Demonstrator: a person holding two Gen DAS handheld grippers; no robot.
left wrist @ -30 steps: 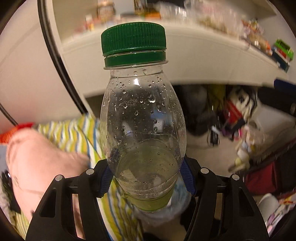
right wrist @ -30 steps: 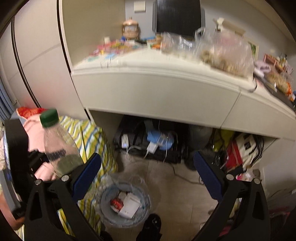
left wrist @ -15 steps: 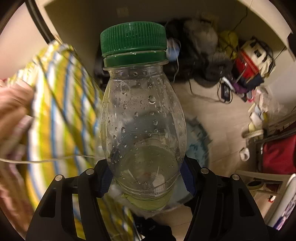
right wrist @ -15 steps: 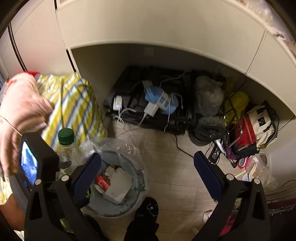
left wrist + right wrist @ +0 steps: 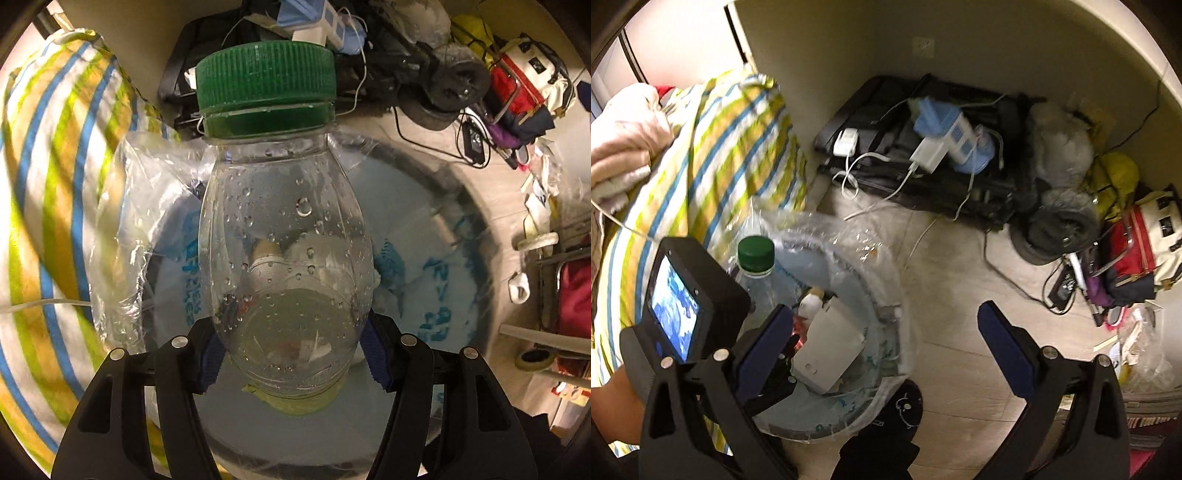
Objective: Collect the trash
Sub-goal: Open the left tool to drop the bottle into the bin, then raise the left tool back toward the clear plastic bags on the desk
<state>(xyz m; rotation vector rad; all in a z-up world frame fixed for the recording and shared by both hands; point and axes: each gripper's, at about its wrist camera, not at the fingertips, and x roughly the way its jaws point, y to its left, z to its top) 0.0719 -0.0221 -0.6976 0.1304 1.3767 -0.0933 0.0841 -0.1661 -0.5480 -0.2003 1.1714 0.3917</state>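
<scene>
Gripping the clear bottle (image 5: 286,258) low on its body, my left gripper (image 5: 291,354) has both blue pads pressed against its sides. Its green cap (image 5: 266,86) is on; a little pale liquid sits inside, droplets on the wall. It hangs directly over the lined trash bin (image 5: 886,295), which already holds a white carton (image 5: 829,347). My right gripper (image 5: 886,339) stands wide apart, holding nothing, beside the bin over the floor (image 5: 960,280).
</scene>
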